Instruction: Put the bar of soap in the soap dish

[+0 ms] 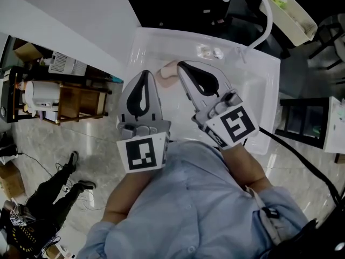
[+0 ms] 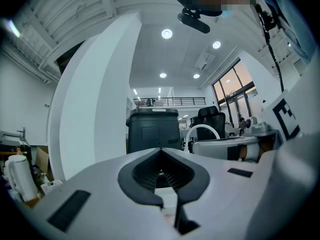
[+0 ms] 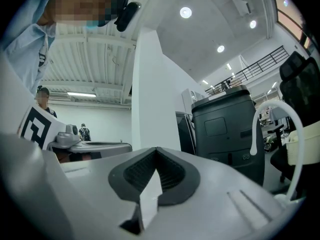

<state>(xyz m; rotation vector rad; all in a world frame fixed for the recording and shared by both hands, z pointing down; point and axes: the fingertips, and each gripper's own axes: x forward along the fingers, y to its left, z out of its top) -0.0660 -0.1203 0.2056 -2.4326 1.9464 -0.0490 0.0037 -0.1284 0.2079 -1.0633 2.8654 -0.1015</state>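
Observation:
A peach bar of soap [image 1: 167, 72] lies in the white basin [image 1: 261, 85] near its left wall, partly hidden by my right gripper. A small clear object [image 1: 209, 52], which looks like the soap dish, sits at the basin's far end. My left gripper [image 1: 145, 73] hovers above the basin's left rim, just left of the soap. Its jaws meet at the tips with nothing between them [image 2: 161, 150]. My right gripper [image 1: 181, 64] is beside it, over the basin and just right of the soap, also shut and empty [image 3: 156, 149]. Both point level, above the soap.
A white curved faucet [image 1: 257, 12] rises at the basin's far right. A white wall [image 1: 64, 26] runs along the left, with a wooden shelf [image 1: 70, 99] below it. A white tray [image 1: 294, 12] stands at the top right and a dark stand [image 1: 302, 120] on the right.

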